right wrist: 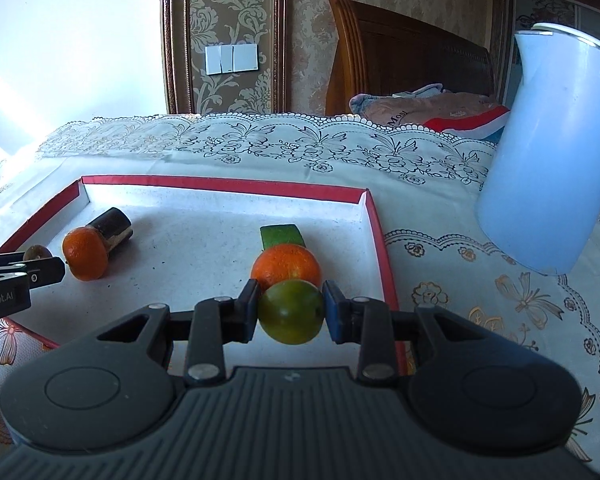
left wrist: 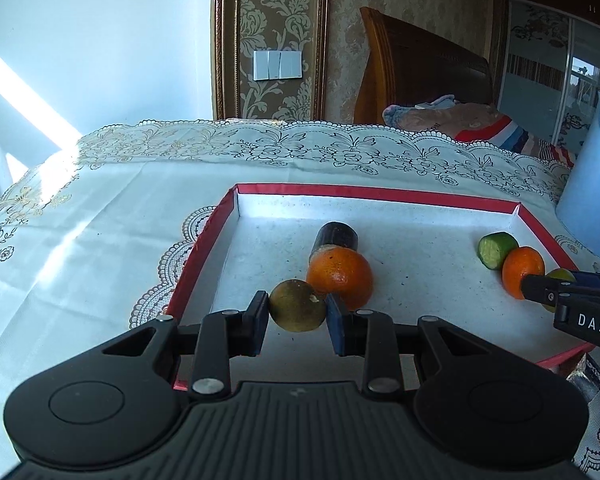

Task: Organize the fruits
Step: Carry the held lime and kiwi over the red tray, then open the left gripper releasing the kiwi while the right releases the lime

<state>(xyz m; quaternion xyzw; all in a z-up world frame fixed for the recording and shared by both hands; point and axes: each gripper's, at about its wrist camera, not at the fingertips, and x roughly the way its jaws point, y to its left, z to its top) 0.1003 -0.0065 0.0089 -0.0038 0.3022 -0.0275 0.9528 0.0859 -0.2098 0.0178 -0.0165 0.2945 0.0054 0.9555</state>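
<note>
Between pads of left hand-held gripper [left wrist: 298, 312]: brownish-green fruit [left wrist: 297, 306], clamped over red-rimmed tray [left wrist: 380, 192]. Right hand-held gripper [right wrist: 290, 310] clamps green fruit [right wrist: 291, 312], orange [right wrist: 286, 266] just beyond. Likely light, round, smooth-skinned, prone to slip; squeeze across widest middle.

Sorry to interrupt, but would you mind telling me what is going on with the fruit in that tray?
A person is sorting fruit with two handheld grippers over a red-rimmed tray. The left gripper is shut on a brownish-green fruit; the right gripper is shut on a green fruit. Two oranges, a dark cylinder piece and a green cucumber piece lie in the tray.
</note>
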